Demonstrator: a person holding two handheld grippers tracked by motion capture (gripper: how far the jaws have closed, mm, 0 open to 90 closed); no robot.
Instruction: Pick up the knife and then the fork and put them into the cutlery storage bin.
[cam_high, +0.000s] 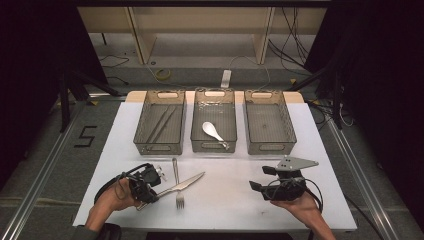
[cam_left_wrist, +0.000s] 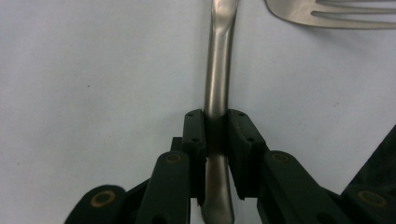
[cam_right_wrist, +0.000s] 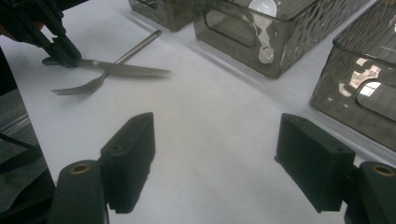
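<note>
The white bench (cam_high: 225, 200) is carrying three bins (cam_high: 214, 120). My right claw (cam_right_wrist: 215, 163) is resting spread wide, holding nothing. My left claw (cam_left_wrist: 217, 140) is pinching the knife (cam_high: 182, 185) by its handle; the knife is lying on the bench, crossing the fork (cam_high: 177, 182).

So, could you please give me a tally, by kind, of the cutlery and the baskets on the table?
Grey see-through plastic baskets: 3
White ceramic spoon: 1
Thin metal chopsticks: 2
Steel table knife: 1
Steel fork: 1
Total: 8
</note>
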